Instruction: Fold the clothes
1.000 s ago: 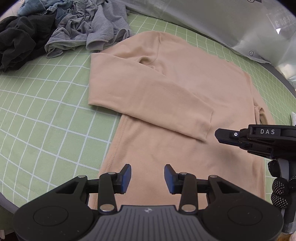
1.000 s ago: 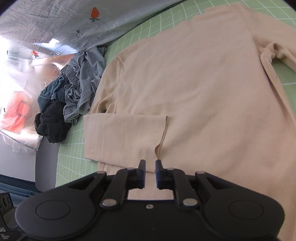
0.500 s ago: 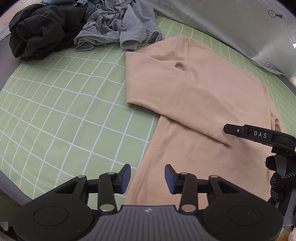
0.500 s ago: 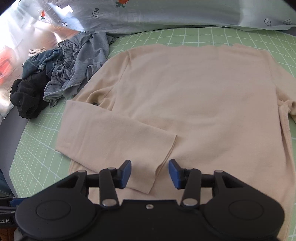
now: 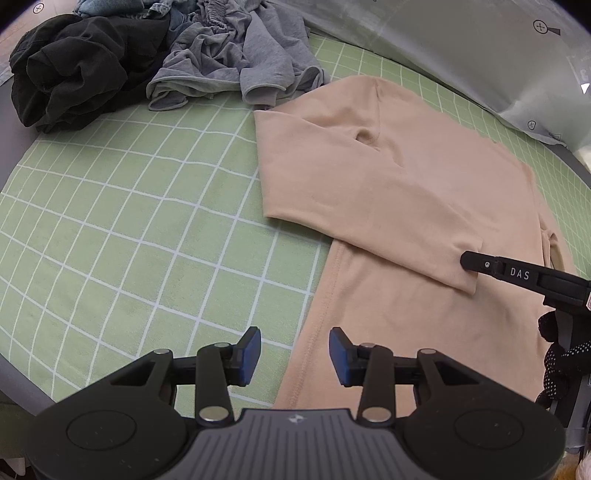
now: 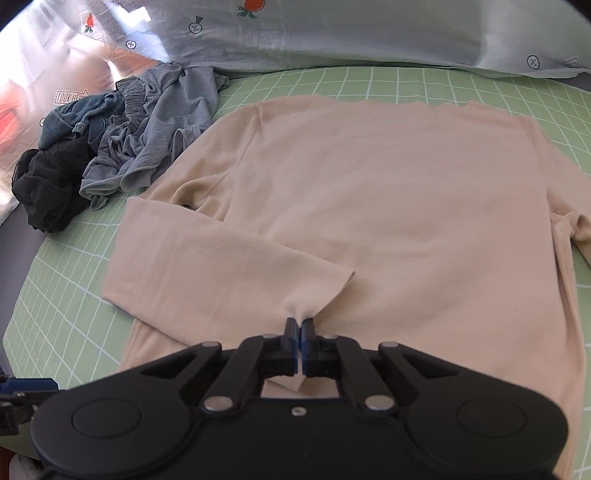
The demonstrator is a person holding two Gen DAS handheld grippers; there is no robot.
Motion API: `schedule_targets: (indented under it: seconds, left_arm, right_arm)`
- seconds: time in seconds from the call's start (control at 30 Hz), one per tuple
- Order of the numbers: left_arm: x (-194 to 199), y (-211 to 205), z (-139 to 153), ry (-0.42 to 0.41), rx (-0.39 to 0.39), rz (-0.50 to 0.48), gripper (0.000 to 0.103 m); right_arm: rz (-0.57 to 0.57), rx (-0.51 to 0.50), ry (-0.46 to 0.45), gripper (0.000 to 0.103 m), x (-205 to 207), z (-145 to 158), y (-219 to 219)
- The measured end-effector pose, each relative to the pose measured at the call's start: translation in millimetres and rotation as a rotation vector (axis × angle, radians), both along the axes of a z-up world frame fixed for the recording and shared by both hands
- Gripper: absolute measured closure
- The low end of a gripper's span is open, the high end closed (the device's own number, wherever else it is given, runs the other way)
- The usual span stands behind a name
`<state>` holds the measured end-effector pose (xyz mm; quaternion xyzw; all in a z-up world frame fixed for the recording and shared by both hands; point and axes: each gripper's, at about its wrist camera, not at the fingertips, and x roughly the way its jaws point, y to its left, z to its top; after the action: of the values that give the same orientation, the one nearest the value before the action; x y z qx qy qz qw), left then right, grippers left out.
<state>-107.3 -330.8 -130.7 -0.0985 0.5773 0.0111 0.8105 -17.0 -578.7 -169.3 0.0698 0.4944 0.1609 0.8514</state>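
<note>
Since half a second ago, the right gripper (image 6: 299, 326) has been brought from spread to pressed together, and the cuff edge of the folded sleeve (image 6: 207, 266) is now pinched between its blue pads; a small peak of fabric is drawn up at the pinch. In the left wrist view the scene has been shifted slightly rightward, with more mat exposed at left than before.

Left to right, left wrist view: a black garment (image 5: 70, 77) and a grey garment (image 5: 236, 62) are heaped at the far left, the grey one just beside the shirt's shoulder. A green gridded mat (image 5: 129, 221) is seen beneath everything. The left gripper (image 5: 293, 356) is held with jaws spread, nothing between them, over the side seam near the shirt's hem.

The beige long-sleeved shirt (image 5: 424, 206) is laid flat on the mat. Its long axis is run from the hem, nearest the cameras, to the neckline at the far side, toward a pale printed sheet (image 6: 351, 33). The folded sleeve is laid across the body, its cuff directed toward the shirt's middle. At the right, the other sleeve (image 6: 580, 225) is seen bunched at the shirt's edge.
</note>
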Motion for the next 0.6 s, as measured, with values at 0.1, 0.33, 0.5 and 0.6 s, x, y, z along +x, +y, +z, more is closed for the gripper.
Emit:
schedule_targets:
  seconds: [0.1, 0.33, 0.5, 0.6]
  left_arm:
    - [0.8, 0.0, 0.5, -0.002, 0.0, -0.006, 0.06]
    - [-1.7, -26.1, -0.9, -0.002, -0.015, -0.034, 0.06]
    - [-3.7, -47.3, -1.6, -0.005, -0.025, -0.034, 0.06]
    - [-5.6, -60.7, -2.3, -0.009, -0.031, -0.016, 0.06]
  right_arm:
    - [0.006, -0.007, -0.056, 0.102, -7.2, 13.5, 0.4]
    - [0.032, -0.065, -0.177, 0.102, -21.1, 42.3, -9.3]
    - [0.044, -0.072, -0.226, 0.102, -27.3, 56.3, -28.8]
    - [0.033, -0.055, -0.25, 0.102, -28.7, 63.4, -47.3]
